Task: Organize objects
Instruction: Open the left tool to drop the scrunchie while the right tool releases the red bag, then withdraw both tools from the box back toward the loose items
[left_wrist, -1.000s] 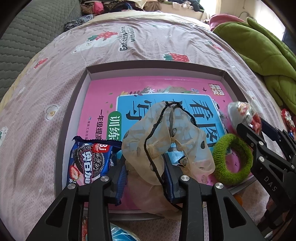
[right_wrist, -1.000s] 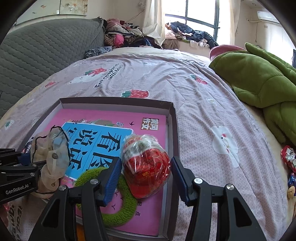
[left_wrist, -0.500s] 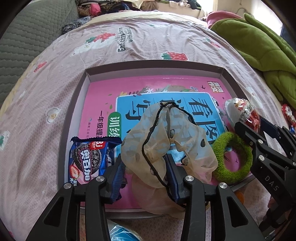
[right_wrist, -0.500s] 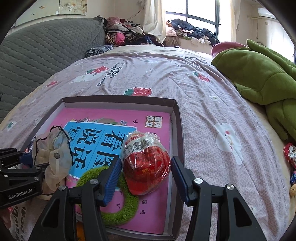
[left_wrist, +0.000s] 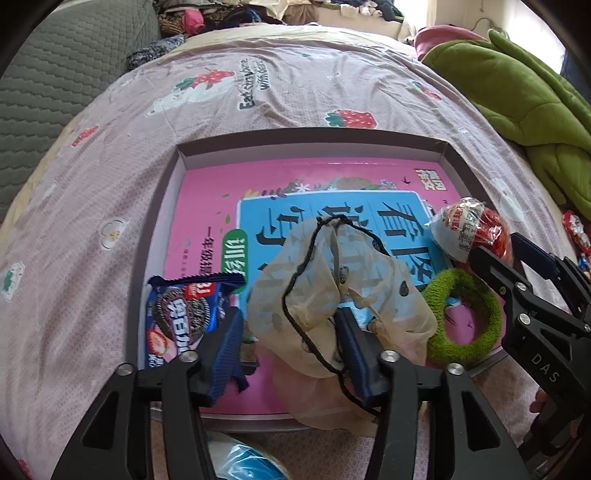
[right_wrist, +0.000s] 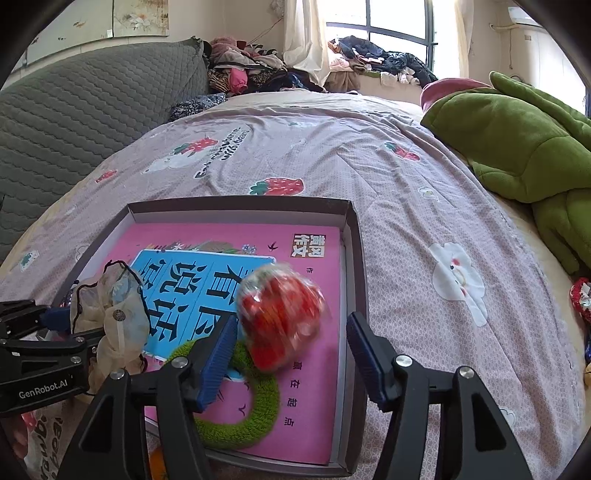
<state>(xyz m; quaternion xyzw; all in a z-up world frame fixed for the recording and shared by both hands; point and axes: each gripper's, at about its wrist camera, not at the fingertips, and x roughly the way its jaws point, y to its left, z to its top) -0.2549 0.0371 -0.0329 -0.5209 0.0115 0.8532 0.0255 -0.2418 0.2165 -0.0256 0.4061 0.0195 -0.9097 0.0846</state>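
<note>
- On the bed (right_wrist: 424, 192), the shallow grey tray (left_wrist: 310, 138) sits with a pink workbook (left_wrist: 207, 206) lying flat inside; all the sorted things are on that book.
- left tongs (left_wrist: 291, 343): jaws have just been opening, now released; the sheer beige pouch (left_wrist: 332, 280) with its black drawstring is slumped between them, draped over the right-hand pad, not pinched.
- Pouch sits at the tray's near edge, about the middle, with part of it spilling over that near rim toward the person.
- Cookie packet (left_wrist: 184, 314) lies in the tray's near left corner, just beside the left tongs' outer finger.
- right tongs (right_wrist: 291, 354): jaws have also just been opening, now released; red wrapped snack (right_wrist: 280, 317) is blurred, sitting between and just ahead of the pads, nearer the left pad; whether it touches that pad I cannot tell.
- Snack lies near the tray's right wall, its near side just over the green scrunchie (right_wrist: 240, 413).
- Key relation: both things are already inside the tray and straight ahead of their own tongs, so the likely next step is to back each pair out along its own pointing line.
- Risk, a guess: the pouch drawstring may snag on the left pad as it pulls away.
</note>
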